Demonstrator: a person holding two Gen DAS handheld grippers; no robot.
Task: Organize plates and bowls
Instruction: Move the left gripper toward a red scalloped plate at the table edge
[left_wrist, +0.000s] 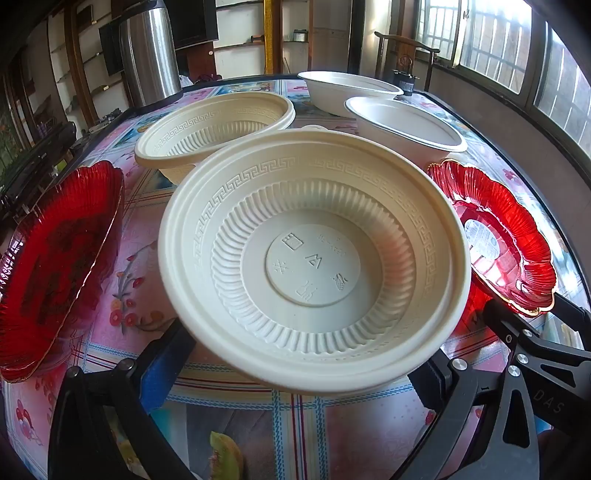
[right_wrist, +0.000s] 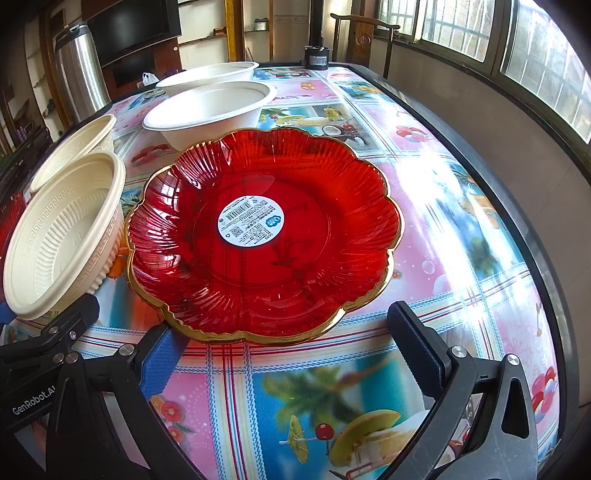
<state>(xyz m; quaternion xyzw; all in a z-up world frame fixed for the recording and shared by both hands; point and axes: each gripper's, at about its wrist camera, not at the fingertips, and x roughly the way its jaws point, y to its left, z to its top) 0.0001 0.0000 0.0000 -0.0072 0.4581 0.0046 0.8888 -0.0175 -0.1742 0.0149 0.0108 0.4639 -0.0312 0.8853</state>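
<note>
While both jaws gaped empty, the left gripper (left_wrist: 299, 365) faced a light, stiff cream bowl (left_wrist: 314, 258); the right gripper (right_wrist: 288, 343) faced a slick, brittle-looking red plate (right_wrist: 262, 236), best pinched at its rim.

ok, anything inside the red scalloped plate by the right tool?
Only a round white barcode sticker at the centre of the gold-rimmed red scalloped glass plate; no food. The floral tablecloth shows dimly through it.

The bench (right_wrist: 424, 177), covered in a fruit-print cloth, is laid with two cream bowls (left_wrist: 314, 258) centre-left, two white bowls (left_wrist: 402, 125) far right, and red plates (right_wrist: 262, 236) either side.
</note>
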